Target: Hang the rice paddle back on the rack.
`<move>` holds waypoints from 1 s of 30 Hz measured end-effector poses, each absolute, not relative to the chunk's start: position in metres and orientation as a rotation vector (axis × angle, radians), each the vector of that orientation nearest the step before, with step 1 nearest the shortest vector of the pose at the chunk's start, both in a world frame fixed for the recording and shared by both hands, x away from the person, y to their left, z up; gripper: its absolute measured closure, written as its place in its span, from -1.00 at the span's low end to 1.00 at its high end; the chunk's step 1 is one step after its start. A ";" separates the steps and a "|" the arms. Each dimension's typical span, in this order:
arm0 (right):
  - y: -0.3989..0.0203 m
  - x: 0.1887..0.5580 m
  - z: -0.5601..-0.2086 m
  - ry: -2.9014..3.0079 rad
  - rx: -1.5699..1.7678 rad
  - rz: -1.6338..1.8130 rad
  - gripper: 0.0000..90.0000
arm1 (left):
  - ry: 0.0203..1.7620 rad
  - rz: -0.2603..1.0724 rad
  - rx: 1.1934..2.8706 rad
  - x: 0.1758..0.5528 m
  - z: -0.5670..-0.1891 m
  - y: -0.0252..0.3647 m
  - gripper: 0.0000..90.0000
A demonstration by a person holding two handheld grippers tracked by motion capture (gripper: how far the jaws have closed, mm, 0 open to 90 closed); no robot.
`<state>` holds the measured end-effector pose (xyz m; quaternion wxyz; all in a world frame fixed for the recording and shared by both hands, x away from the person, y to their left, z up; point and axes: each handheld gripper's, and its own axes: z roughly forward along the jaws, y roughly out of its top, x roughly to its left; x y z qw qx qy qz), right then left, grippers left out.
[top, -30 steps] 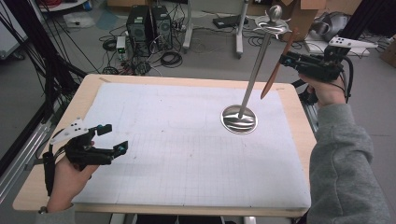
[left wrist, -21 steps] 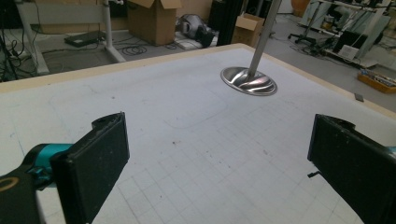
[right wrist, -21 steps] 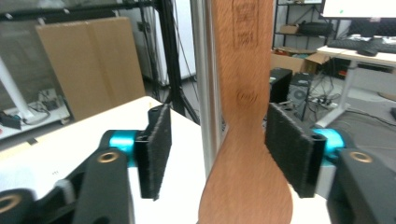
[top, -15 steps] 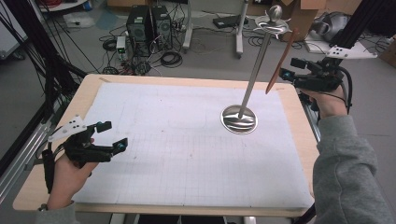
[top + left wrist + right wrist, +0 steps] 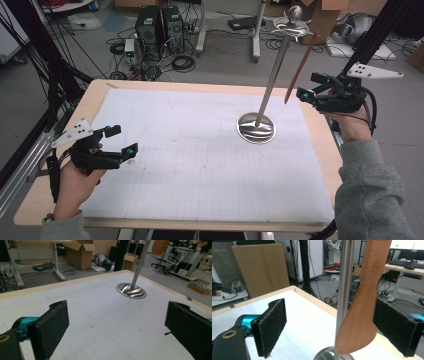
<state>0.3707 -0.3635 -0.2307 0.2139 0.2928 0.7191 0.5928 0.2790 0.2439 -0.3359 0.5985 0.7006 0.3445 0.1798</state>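
A metal stand has a round base [image 5: 256, 128] on the white mat, a tall pole [image 5: 272, 75] and curved arms at its top. A wooden spatula [image 5: 300, 65] hangs slanted beside the pole, its upper end by the arms. My right gripper [image 5: 310, 86] is open just right of the spatula's broad lower end. In the right gripper view the spatula [image 5: 364, 302] and pole [image 5: 344, 290] stand between my spread jaws, touching neither. My left gripper [image 5: 123, 140] is open and holds nothing above the mat's left edge. The stand base [image 5: 131, 290] lies ahead of it.
A white gridded mat [image 5: 200, 150] covers most of the wooden table [image 5: 60, 190]. Computer towers [image 5: 157, 25], cables and cardboard boxes sit on the floor beyond the far edge. Black frame posts [image 5: 45, 65] rise at the left.
My right gripper has moved right and slightly back from the stand. The spatula has swung up from low by that gripper to hang taller beside the pole. My left gripper has barely moved.
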 end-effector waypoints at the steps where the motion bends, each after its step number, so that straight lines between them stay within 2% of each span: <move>1: -0.363 0.369 -0.232 1.992 0.819 1.645 -0.75 | 0.800 0.416 1.622 0.279 -0.336 0.243 -0.87; 30: -0.349 0.316 -0.286 1.972 0.805 1.665 -0.75 | 0.759 0.375 1.647 0.290 -0.339 0.222 -0.87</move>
